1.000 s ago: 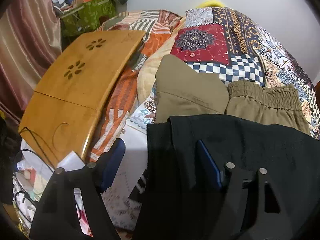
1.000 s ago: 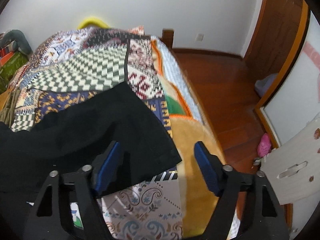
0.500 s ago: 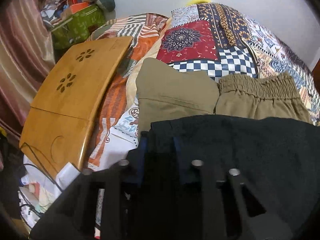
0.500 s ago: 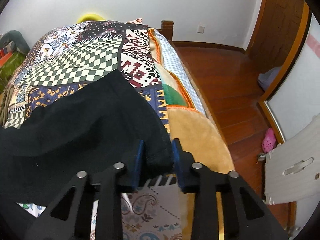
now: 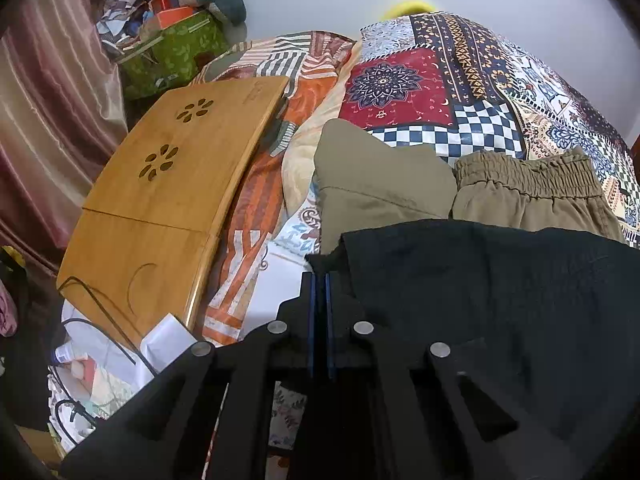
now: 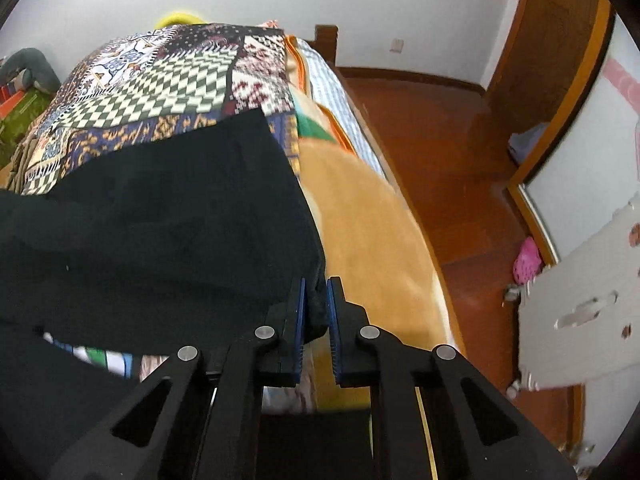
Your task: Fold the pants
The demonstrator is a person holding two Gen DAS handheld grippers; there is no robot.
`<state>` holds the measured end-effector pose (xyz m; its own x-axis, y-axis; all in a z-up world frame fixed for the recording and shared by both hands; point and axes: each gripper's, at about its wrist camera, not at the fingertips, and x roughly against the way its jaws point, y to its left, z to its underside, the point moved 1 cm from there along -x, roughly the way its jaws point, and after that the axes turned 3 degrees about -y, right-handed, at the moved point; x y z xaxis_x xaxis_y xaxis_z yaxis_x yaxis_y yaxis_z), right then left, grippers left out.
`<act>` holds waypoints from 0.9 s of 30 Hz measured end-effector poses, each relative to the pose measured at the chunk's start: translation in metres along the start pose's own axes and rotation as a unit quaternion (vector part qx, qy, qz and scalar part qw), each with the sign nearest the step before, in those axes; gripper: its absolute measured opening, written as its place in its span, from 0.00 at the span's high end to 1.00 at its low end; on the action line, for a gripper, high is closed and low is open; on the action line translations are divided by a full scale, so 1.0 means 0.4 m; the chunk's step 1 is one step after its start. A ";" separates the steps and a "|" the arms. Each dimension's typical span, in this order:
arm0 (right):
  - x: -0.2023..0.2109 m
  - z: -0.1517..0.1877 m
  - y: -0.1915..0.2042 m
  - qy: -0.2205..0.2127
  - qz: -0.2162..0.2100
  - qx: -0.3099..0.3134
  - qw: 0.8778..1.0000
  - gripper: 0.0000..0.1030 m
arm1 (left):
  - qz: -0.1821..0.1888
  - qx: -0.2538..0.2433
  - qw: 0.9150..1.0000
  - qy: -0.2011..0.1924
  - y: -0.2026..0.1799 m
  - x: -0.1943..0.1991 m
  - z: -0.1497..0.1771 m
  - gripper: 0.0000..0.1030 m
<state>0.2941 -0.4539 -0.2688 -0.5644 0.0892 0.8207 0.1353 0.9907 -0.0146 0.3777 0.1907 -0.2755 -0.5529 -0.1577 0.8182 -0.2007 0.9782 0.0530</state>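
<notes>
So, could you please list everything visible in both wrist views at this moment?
black pants: one, black, spread on the bed, corners pinched by both grippers
khaki pants: one, khaki, beyond the black pants
patchwork bedspread: one, multicoloured, covering the bed
wooden lap desk: one, honey brown, left of the bed
green box: one, green, far left corner
pink shoe: one, pink, on the wooden floor
left gripper: black with blue pads, shut on pants corner
right gripper: black with blue pads, shut on pants corner
</notes>
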 end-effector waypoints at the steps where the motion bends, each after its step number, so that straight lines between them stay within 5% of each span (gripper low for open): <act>1: 0.003 0.005 -0.002 0.004 -0.002 -0.003 1.000 0.91 | 0.004 0.000 1.000 0.001 0.000 0.001 0.000 0.98; 6: 0.038 -0.018 0.002 0.001 -0.004 -0.006 1.000 0.86 | 0.036 0.011 0.999 0.008 0.008 0.020 0.004 0.95; 11: 0.071 -0.099 0.020 -0.048 -0.012 -0.003 0.999 0.55 | 0.039 0.027 0.999 -0.004 0.009 0.032 -0.006 0.50; 17: 0.019 -0.191 0.072 -0.060 -0.035 0.018 0.997 0.53 | 0.029 0.010 0.999 0.010 -0.021 -0.014 -0.031 0.46; 27: -0.120 -0.252 0.109 -0.018 -0.043 0.073 0.996 0.53 | -0.013 0.001 1.000 0.016 -0.052 -0.085 -0.039 0.42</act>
<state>0.4093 -0.4254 -0.2512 -0.5976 0.0040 0.8018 -0.0332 0.9990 -0.0297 0.4134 0.1777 -0.2955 -0.5208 -0.1793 0.8346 -0.2162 0.9735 0.0743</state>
